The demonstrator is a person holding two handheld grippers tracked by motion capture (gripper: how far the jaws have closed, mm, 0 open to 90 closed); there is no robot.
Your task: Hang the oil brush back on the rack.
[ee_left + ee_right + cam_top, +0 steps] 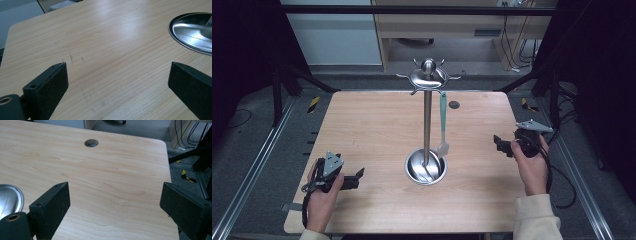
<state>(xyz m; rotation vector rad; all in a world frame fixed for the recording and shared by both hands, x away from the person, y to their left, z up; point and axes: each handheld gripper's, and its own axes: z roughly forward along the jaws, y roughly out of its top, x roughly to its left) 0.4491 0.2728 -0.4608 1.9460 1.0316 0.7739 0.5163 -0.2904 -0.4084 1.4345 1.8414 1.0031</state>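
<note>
Pale teal silicone spatula (443, 122): hung by its handle top from a hook of the polished steel utensil stand (427, 120), at mid-table; blade end lowest, just above the rim of the round dished steel base (426, 169), on the right side of the upright pole.

Left black two-jaw gripper (353, 178): held in the left hand (321, 197) over the near left part of the light wood-grain table (372, 130); jaws pointed right, toward the stand base. Well apart from the base. Seen in the left gripper view (117, 75) with jaws spread wide, nothing between them except bare tabletop (100, 37); edge of the steel base (192, 31) visible at upper right of that view. Grey three-cornered plate (332, 162) mounted on top.

Stand: positioned centrally, crown of curved hooks (428, 75) at the top of the pole; small round hole (454, 104) in the tabletop behind and to the right.

Right black two-jaw gripper (502, 145): held in the right hand (532, 167), cream sleeve (534, 217) at the wrist, near the right table edge; jaws pointed left, toward the stand. Well apart from spatula and base. Seen in the right gripper view (115, 200) with jaws spread wide, gripping nothing; round hole (91, 143) ahead, sliver of steel base (11, 197) at far left. Black cable (562, 185) trailed off the table edge.
</note>
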